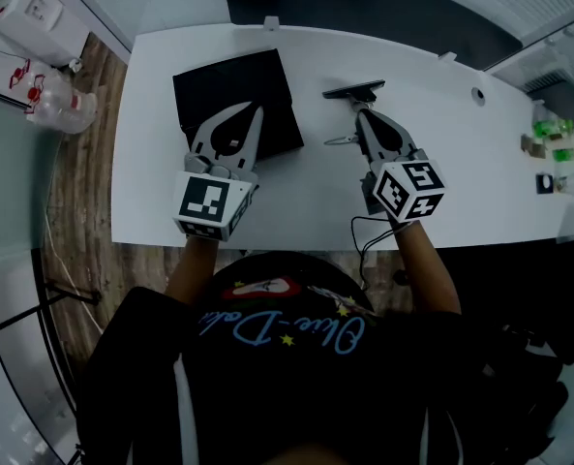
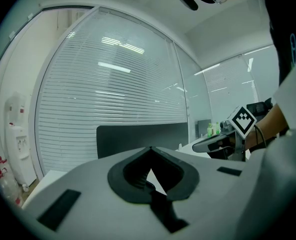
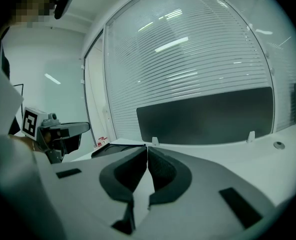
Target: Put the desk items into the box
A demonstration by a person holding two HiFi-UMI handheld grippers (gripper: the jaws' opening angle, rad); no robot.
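On the desk (image 1: 296, 201): white top; a black box (image 1: 230, 87) lies flat at the rear left, and a small dark item (image 1: 354, 89) lies at the rear centre, apart from the box on its right
Box: low and dark, nothing seen standing in it; the right gripper view shows it (image 3: 110, 148) as a shallow dark shape beyond that gripper's jaws, to the left
Small dark item: flat and elongated, kind not identifiable; it sits outside the box, on the bare desk
Left gripper (image 1: 258, 111): held over the front right part of the box, pointing towards the rear of the desk; contact with the box cannot be told
Left jaws: its own view shows the tips (image 2: 148, 148) closed together with nothing between them
Right gripper (image 1: 360, 112): held over the desk with its tips just short of the small dark item; contact cannot be told
Right jaws: its own view shows the pads (image 3: 147, 146) pressed together, nothing gripped
Cross-check: each gripper appears in the other's view, right gripper (image 2: 212, 143) and left gripper (image 3: 63, 130), both held about level above the desk
Rear edge: dark partition panel (image 1: 364, 8) along the back of the desk
Far right: green bottles (image 1: 553, 129) on a separate surface, well apart from the box
Front edge: a black cable (image 1: 364, 235) hangs below the right hand
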